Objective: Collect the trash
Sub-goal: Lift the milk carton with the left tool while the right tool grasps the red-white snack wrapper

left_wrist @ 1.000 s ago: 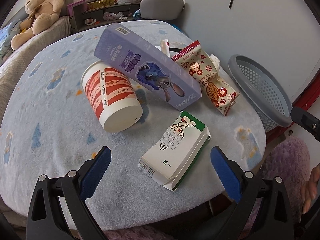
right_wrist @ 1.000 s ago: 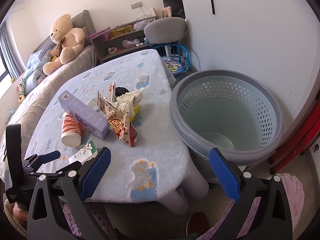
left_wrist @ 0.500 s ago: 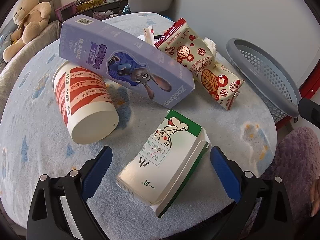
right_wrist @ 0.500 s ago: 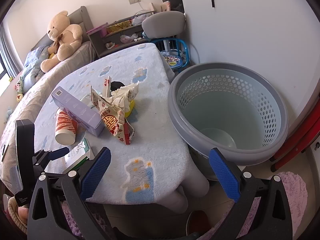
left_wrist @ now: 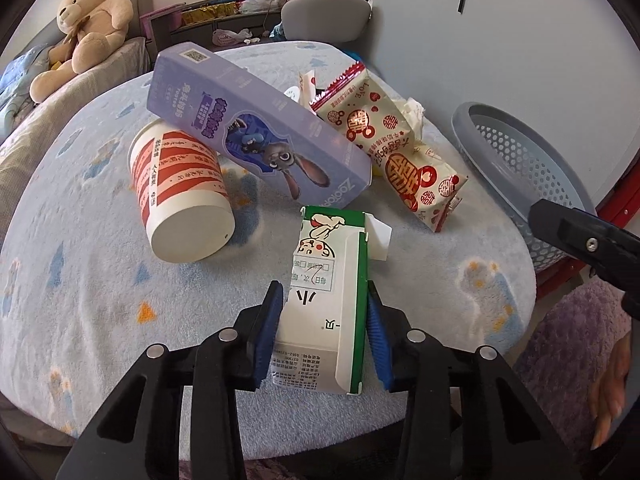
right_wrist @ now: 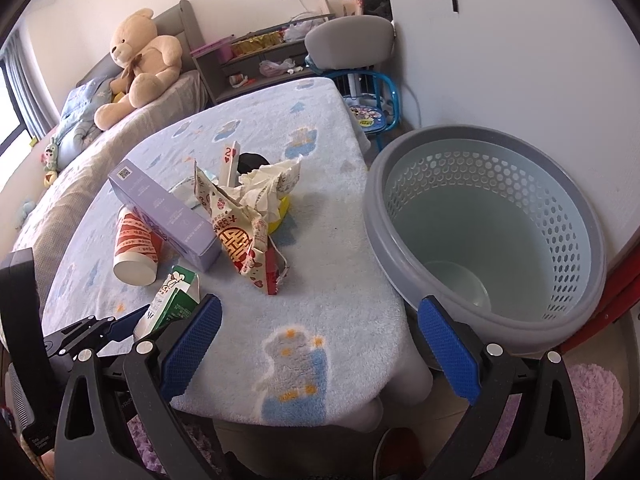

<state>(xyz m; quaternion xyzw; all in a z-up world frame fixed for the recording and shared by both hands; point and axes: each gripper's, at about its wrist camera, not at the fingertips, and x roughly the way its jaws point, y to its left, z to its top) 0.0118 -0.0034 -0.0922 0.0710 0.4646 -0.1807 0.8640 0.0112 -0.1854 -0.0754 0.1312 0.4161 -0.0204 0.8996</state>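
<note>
Two blue fingers (left_wrist: 272, 332) of the left gripper (left_wrist: 325, 330) clamp the green-and-white carton (left_wrist: 326, 300) at the tabletop's (left_wrist: 100, 280) near edge. The right gripper (right_wrist: 320, 354) is wide open and empty. Farther in lie the paper cup (left_wrist: 180, 192), purple box (left_wrist: 256, 136) and snack wrapper (left_wrist: 396, 156). The grey basket (right_wrist: 496, 240) stands beside the tabletop's right edge.

Milk carton (left_wrist: 328, 300) — white with a green side and a cartoon print. Paper cup (left_wrist: 180, 188) — white with red stripes. Long box (left_wrist: 256, 136) — lilac, bearing a grey rabbit figure. Snack wrapper (left_wrist: 396, 152) — cream with red emblems. Table (left_wrist: 100, 300) cover: pale blue plush, blue and orange motifs. Basket (right_wrist: 480, 216): grey, perforated wall. Gripper pads (right_wrist: 448, 348): blue.
</note>
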